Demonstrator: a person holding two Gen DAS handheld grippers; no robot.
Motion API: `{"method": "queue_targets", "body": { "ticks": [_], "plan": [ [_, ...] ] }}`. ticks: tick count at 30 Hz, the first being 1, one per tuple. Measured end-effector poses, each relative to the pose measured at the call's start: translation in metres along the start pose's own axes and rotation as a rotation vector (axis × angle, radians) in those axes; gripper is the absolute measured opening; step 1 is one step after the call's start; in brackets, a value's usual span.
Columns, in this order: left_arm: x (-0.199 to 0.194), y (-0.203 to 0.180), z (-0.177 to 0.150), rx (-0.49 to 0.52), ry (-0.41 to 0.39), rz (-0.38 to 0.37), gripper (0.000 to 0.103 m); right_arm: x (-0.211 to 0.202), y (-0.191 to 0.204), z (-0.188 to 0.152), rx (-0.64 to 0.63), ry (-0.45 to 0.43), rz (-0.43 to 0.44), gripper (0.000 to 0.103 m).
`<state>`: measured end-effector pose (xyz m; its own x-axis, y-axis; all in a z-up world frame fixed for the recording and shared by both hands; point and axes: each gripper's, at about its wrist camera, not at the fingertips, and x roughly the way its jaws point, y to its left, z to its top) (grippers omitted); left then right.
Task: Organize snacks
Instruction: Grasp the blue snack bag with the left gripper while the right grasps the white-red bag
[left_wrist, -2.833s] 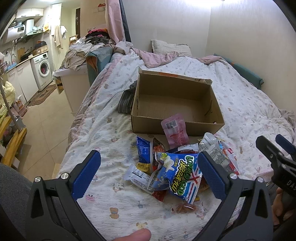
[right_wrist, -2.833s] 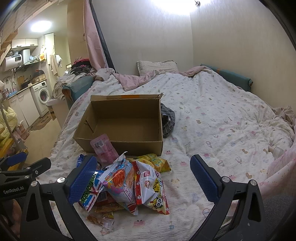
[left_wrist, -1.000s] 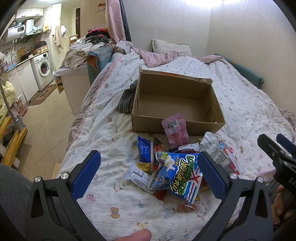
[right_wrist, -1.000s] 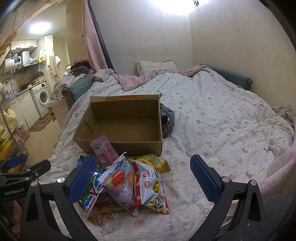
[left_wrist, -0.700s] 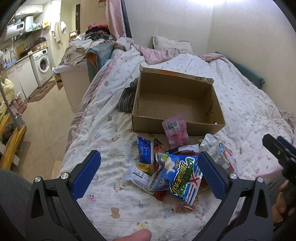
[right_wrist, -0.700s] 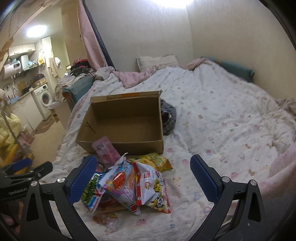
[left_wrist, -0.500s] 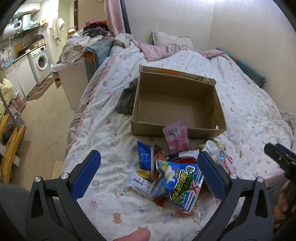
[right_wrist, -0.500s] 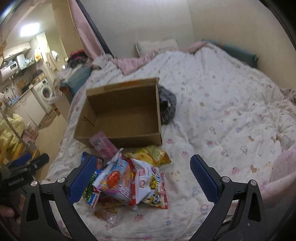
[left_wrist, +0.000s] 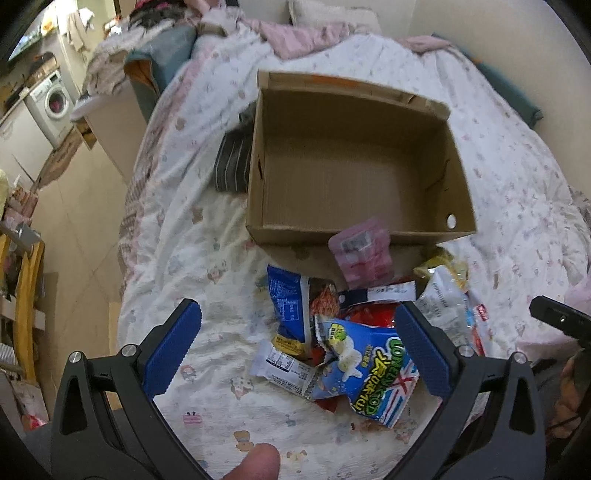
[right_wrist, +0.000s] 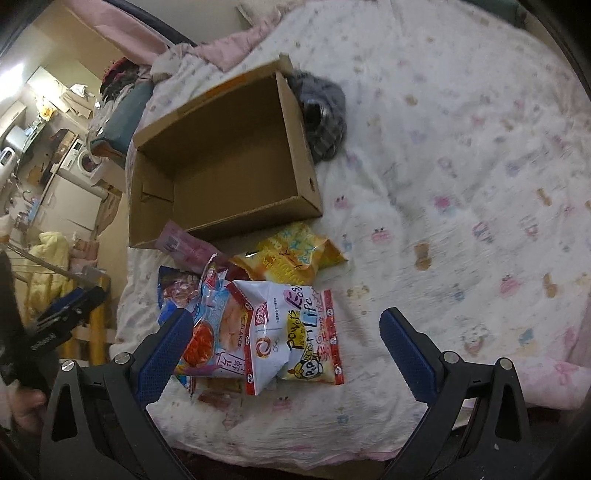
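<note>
Nothing packed yet: cardboard box (left_wrist: 354, 173) is empty at 12 o'clock on the bed (right_wrist: 461, 155). Snack pile (left_wrist: 351, 332) sits loose at its near wall, 6 o'clock side. Left tool (left_wrist: 299, 347) and right tool (right_wrist: 284, 350) both spread wide, holding nothing. All snacks left to move.

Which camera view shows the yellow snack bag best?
The right wrist view. There the yellow snack bag lies almost fully uncovered on the bedspread, just in front of the cardboard box. In the left wrist view only a small blurred yellow part shows, near the box's corner and behind other packets.
</note>
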<state>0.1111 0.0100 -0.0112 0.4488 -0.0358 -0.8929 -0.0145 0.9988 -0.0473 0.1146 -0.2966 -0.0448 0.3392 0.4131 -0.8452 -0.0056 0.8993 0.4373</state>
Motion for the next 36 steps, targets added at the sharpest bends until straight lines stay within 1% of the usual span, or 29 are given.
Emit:
{"method": "queue_targets", "body": {
  "ticks": [4, 8, 10, 12, 14, 15, 16, 18, 19, 21, 23, 25, 27, 28, 29, 31, 32, 36],
  "plan": [
    [0.014, 0.008, -0.002, -0.024, 0.029, -0.002, 0.103, 0.011, -0.017, 0.008, 0.054, 0.043, 0.028, 0.103],
    [0.025, 0.015, -0.005, -0.045, 0.045, 0.004, 0.103, 0.029, -0.026, 0.006, 0.109, 0.131, 0.084, 0.103],
    [0.028, 0.018, -0.005, -0.066, 0.058, -0.002, 0.103, 0.039, -0.024, 0.003, 0.104, 0.169, 0.096, 0.103],
    [0.029, 0.018, -0.005, -0.072, 0.07, -0.024, 0.103, 0.049, -0.019, -0.001, 0.084, 0.186, 0.083, 0.102],
    [0.027, 0.016, -0.006, -0.066, 0.07, -0.032, 0.103, 0.059, -0.013, -0.003, 0.061, 0.206, 0.035, 0.102],
    [0.026, 0.015, -0.006, -0.062, 0.068, -0.033, 0.103, 0.064, -0.01, -0.004, 0.043, 0.217, 0.016, 0.099],
    [0.026, 0.014, -0.006, -0.056, 0.07, -0.035, 0.103, 0.069, -0.004, -0.005, 0.012, 0.234, -0.004, 0.097],
    [0.028, 0.013, -0.007, -0.053, 0.08, -0.037, 0.103, 0.08, 0.01, -0.008, -0.064, 0.261, -0.054, 0.096],
    [0.029, 0.013, -0.007, -0.053, 0.085, -0.037, 0.103, 0.085, 0.019, -0.009, -0.118, 0.265, -0.1, 0.096],
    [0.031, 0.013, -0.008, -0.051, 0.092, -0.034, 0.103, 0.093, 0.025, -0.01, -0.173, 0.269, -0.184, 0.096],
    [0.031, 0.013, -0.009, -0.05, 0.095, -0.029, 0.103, 0.1, 0.027, -0.01, -0.223, 0.274, -0.255, 0.092],
    [0.032, 0.014, -0.009, -0.051, 0.093, -0.022, 0.103, 0.104, 0.027, -0.011, -0.252, 0.294, -0.285, 0.082],
    [0.033, 0.015, -0.009, -0.053, 0.096, -0.015, 0.103, 0.109, 0.027, -0.013, -0.259, 0.324, -0.275, 0.076],
    [0.035, 0.017, -0.009, -0.057, 0.101, -0.011, 0.103, 0.112, 0.027, -0.014, -0.256, 0.334, -0.262, 0.075],
    [0.037, 0.019, -0.009, -0.063, 0.105, -0.006, 0.103, 0.115, 0.028, -0.013, -0.258, 0.317, -0.246, 0.075],
    [0.04, 0.02, -0.008, -0.071, 0.108, 0.005, 0.103, 0.124, 0.026, -0.013, -0.257, 0.315, -0.243, 0.075],
    [0.043, 0.022, -0.008, -0.075, 0.112, 0.014, 0.103, 0.126, 0.025, -0.013, -0.257, 0.307, -0.232, 0.073],
    [0.052, 0.026, -0.009, -0.08, 0.14, 0.034, 0.103, 0.116, 0.022, -0.014, -0.271, 0.275, -0.212, 0.059]
  ]
}}
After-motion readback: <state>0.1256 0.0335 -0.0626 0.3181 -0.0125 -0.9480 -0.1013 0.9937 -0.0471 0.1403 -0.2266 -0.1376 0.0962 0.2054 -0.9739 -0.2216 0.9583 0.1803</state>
